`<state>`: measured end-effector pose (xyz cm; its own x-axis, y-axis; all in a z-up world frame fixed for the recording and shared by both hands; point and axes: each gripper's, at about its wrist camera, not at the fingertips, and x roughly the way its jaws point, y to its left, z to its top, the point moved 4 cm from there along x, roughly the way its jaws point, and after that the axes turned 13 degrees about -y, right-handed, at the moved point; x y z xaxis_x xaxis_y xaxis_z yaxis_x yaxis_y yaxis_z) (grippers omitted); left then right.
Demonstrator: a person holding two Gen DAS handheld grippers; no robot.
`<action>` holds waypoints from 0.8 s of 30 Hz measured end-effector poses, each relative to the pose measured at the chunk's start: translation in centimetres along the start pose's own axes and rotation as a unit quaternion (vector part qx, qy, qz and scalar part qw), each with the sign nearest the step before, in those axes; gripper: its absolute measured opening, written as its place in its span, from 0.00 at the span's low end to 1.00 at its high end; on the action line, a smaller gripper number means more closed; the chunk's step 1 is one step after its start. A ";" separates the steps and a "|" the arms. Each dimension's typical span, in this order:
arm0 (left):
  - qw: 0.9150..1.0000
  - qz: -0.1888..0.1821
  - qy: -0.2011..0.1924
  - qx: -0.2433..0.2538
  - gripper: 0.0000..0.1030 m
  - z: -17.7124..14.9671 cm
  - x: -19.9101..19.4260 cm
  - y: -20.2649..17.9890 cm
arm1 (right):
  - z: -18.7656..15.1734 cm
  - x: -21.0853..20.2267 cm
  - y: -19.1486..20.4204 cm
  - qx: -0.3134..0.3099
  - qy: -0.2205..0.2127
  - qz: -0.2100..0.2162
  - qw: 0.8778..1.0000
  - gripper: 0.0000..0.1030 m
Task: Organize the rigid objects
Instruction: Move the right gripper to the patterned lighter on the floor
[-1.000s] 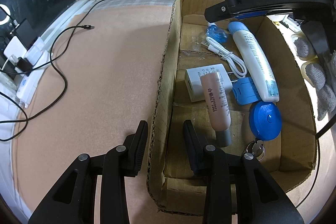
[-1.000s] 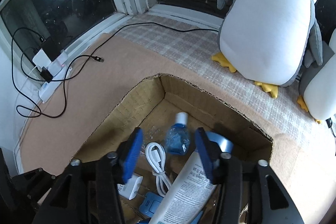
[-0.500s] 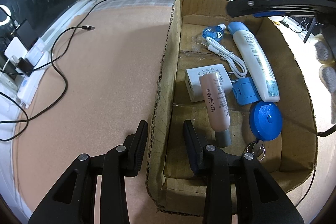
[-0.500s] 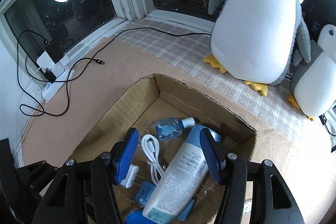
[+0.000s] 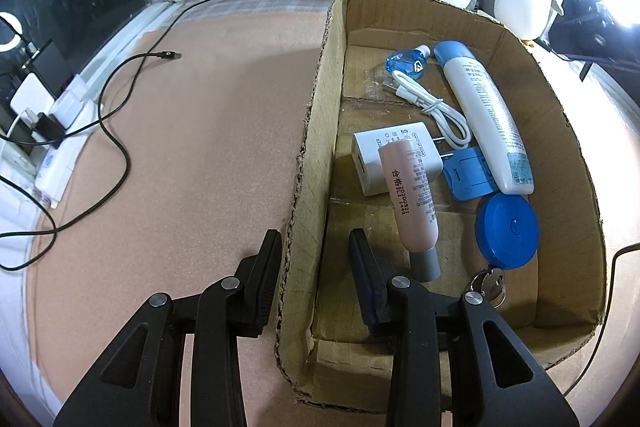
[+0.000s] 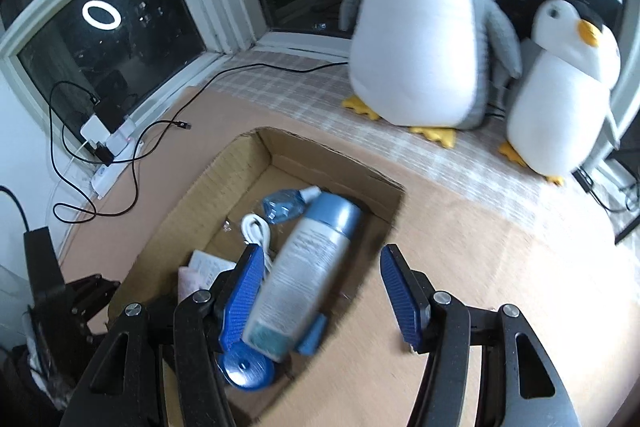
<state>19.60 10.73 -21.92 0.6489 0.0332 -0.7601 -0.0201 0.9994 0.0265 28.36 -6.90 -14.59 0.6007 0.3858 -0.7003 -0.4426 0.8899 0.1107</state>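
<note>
Left view only: you see the whole cardboard box (image 5: 316, 147) floor, with the pink tube (image 5: 408, 199) across the white charger (image 5: 396, 155), the blue tape measure (image 5: 506, 225) near right and keys (image 5: 488, 283) just beside it.
Right view only: you see both plush penguins (image 6: 424, 39) whole on the checked cloth at the far side; this view is blurred.
Both views: the white bottle (image 5: 486, 115) lies along the box's right side, with the white cable (image 5: 432, 107) and small blue bottle (image 5: 406, 61) at the far end.
Left gripper (image 5: 314, 267): your fingers stand apart and straddle the box's left wall without touching it, one outside, one inside.
Right gripper (image 6: 322, 291): your blue fingers are spread wide above the box's right wall, holding nothing.
Room: bare brown mat (image 5: 200, 147) lies left of the box; a black cable (image 5: 116, 143) loops at far left.
</note>
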 end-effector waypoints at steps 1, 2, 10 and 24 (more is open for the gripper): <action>1.000 0.000 0.000 0.001 0.33 0.0 0.0 0.0 | -0.2 -0.4 -0.5 0.004 0.000 -0.003 1.000 0.55; 1.000 0.000 0.000 0.001 0.33 0.0 0.0 0.0 | -0.4 -0.7 -0.9 0.007 -0.001 -0.004 1.000 0.55; 1.000 0.002 -0.001 0.004 0.33 0.0 0.1 -0.1 | -2.9 -3.5 -6.1 0.055 0.003 -0.041 0.998 0.55; 1.000 0.007 -0.002 0.009 0.33 -0.1 0.0 -0.2 | -7.8 -3.1 -12.4 0.175 0.037 -0.049 0.983 0.55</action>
<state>19.54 10.56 -21.98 0.6521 0.0467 -0.7567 -0.0159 0.9987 0.0479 26.83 -20.97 -19.30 0.5733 0.2872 -0.7674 -0.1210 0.9560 0.2673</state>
